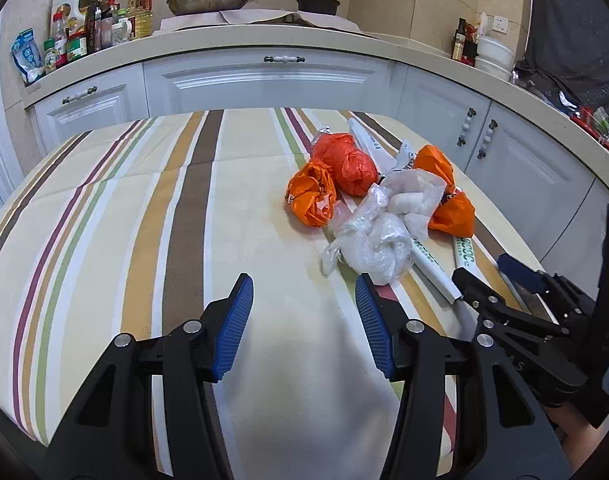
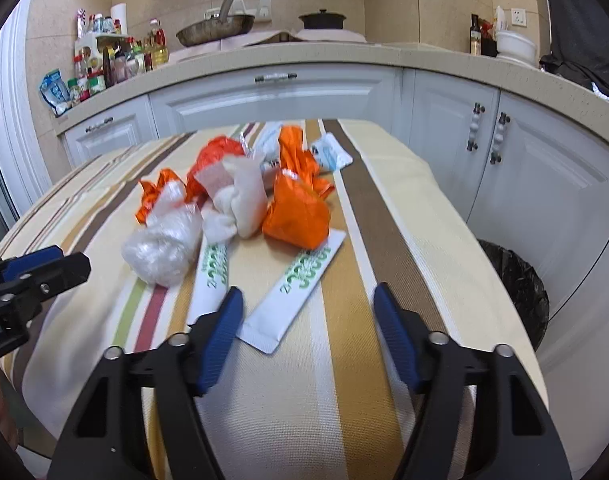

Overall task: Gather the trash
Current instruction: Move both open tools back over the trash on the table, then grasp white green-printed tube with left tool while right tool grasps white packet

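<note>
Beyond both my tongs curved the white cabinets under a speckled stone counter, a metal pan and a dark lidded pot standing far back on it. The bench below me wore a woven striped cloth, smooth and flat. Low to the right of my right tongs sat a bin lined with crinkled black plastic. The trash lay heaped ahead of me: crumpled orange bags, glossy and creased; a knotted clear bag just past my left tongs' right finger; flat white paper sleeves with green print, one reaching between my right tongs' fingers. My left tongs stood wide apart over bare cloth, gripping nothing; my right tongs gaped wide too.
</note>
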{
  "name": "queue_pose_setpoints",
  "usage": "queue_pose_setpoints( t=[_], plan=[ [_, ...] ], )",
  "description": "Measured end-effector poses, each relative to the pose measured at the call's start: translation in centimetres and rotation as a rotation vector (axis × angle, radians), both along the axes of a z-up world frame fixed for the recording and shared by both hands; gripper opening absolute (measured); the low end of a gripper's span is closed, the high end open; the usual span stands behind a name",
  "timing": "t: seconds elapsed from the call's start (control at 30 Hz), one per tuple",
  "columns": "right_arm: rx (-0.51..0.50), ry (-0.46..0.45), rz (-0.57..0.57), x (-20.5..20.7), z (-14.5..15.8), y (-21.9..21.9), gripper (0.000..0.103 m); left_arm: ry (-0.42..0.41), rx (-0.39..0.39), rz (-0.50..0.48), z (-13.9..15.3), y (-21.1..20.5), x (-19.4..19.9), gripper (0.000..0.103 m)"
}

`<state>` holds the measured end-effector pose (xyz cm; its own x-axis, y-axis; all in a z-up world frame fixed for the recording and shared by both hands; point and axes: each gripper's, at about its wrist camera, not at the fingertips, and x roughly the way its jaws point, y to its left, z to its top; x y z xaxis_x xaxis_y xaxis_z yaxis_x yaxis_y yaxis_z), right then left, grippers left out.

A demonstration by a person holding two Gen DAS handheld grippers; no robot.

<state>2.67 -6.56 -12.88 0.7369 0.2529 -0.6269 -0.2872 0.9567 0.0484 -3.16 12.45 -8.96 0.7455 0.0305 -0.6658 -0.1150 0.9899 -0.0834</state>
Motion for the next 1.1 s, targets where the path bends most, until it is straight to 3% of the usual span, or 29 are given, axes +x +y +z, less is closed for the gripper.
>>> queue_pose_setpoints(
  t=[0.27, 0.53, 1.1],
  plan=[
    [0.012, -0.018, -0.005, -0.6, 0.0, -0.9, 0.046, 0.006, -0.017, -0.024, -0.2, -1.1, 0.2, 0.052],
    [0.051, -0.012, 0.028, -0.4, 0.0, -1.6, 0.023, 0.016, -0.013, -0.070, -0.5, -3.2, 0.4, 0.053],
    [0.096, -0.037, -0.006, -1.4, 0.3, -5.7, 0.017, 0.048, -0.022, -0.137, -1.1, -8.1, 1.8, 0.059]
  ],
)
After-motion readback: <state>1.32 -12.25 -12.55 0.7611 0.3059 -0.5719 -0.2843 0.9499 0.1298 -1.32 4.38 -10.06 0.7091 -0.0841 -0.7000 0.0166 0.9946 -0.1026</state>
